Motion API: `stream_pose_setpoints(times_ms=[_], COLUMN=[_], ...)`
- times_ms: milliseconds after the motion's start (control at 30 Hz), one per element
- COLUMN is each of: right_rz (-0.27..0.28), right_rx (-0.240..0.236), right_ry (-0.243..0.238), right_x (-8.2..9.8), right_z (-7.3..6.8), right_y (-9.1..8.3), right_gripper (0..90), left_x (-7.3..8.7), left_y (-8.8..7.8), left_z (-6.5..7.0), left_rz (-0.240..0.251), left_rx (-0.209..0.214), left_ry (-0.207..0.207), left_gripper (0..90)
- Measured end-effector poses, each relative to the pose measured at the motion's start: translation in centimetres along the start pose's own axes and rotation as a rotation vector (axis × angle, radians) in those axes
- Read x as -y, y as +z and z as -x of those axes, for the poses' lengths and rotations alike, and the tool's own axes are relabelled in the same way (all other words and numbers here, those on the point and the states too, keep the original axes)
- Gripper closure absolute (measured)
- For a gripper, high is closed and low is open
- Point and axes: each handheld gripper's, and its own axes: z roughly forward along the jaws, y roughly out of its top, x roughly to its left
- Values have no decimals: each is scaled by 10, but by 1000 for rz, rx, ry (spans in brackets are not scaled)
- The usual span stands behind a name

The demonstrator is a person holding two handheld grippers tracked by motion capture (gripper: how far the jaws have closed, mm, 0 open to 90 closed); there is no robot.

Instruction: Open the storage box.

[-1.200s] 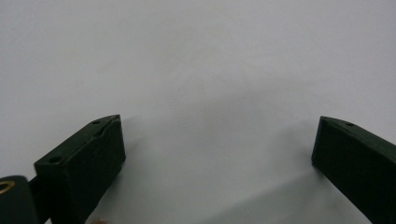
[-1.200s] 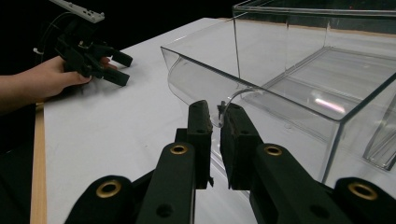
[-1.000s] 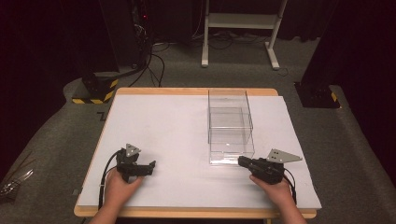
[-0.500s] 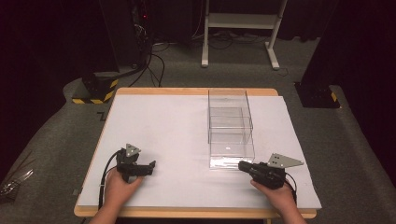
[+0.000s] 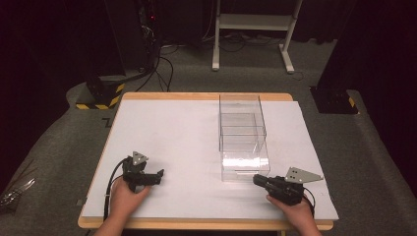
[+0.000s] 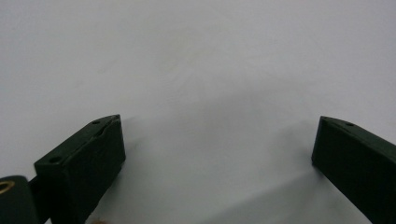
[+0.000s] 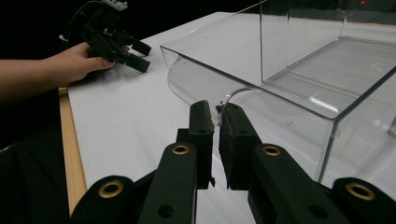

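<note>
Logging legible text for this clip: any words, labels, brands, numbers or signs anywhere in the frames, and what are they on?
None can be read.
A dark mark on the floor by the table's far left corner is too blurred to read.
The clear box and both hand-held grippers, left and right, show no lettering.

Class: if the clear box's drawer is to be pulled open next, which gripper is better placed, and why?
Likely right: the right gripper sits at the clear box's near end, beside its handle; the left gripper rests apart on the table.

Black tongs (image 7: 215,119) — brass rivets
</note>
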Motion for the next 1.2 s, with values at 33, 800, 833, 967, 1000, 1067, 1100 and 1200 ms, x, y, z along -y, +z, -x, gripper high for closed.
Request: stream_pose_setpoints(times_ms=[33, 800, 833, 967, 1000, 1067, 1100, 1200], right_rz=[2, -9, -8, -1, 0, 2, 1, 8], right_rx=[-1, -33, -32, -34, -35, -36, -37, -32], right_ry=[1, 0, 1, 3, 4, 6, 6, 3], right_x=[1, 7, 7, 8, 8, 8, 8, 8], right_z=[0, -11, -12, -11, -11, -11, -11, -11], right_y=[-1, -13, -13, -13, -13, -13, -13, -14], right_gripper=[835, 837, 836, 836, 836, 835, 832, 806], left_x=[0, 0, 0, 0, 0, 0, 0, 0], left_y=[0, 0, 0, 0, 0, 0, 0, 0], left_z=[0, 0, 0, 0, 0, 0, 0, 0], left_rz=[-1, 0, -1, 0, 0, 0, 0, 0], left_rx=[0, 0, 0, 0, 0, 0, 0, 0], left_ry=[0, -1, 0, -1, -1, 0, -1, -1], left_gripper=[29, 29, 29, 29, 29, 29, 29, 29])
